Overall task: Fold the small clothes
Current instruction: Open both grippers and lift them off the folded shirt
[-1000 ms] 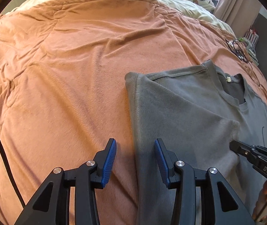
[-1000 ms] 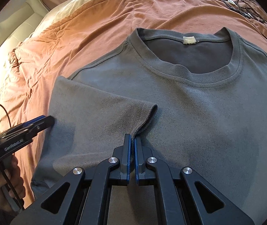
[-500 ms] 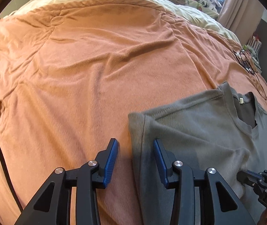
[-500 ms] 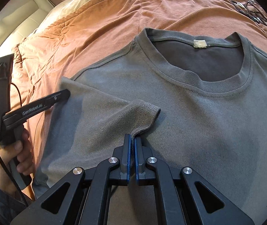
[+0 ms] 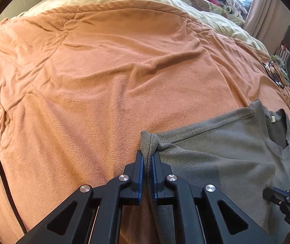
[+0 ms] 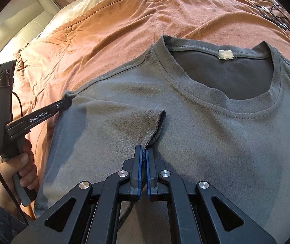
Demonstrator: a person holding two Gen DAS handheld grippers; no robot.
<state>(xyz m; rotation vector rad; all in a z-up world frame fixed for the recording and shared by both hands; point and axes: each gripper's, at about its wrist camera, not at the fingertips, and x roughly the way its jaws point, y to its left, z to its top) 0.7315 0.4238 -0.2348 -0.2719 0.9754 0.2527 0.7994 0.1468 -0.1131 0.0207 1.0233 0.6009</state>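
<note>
While both claws pinched cloth, the grey t-shirt (image 6: 216, 134) lay flat on the bed (image 5: 104, 81), collar far end. Right claw (image 6: 143, 152) was clenched on the folded-in sleeve hem, nr the chest. Left claw (image 5: 147, 158), jaws just closing, gripped the shoulder corner at the shirt's outer edge; fold line ran lengthwise betw. them, toward the collar.

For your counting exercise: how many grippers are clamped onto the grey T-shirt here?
2. The left gripper pinches the folded shoulder corner of the grey T-shirt; its jaws have just been closing. The right gripper pinches the sleeve hem.
</note>
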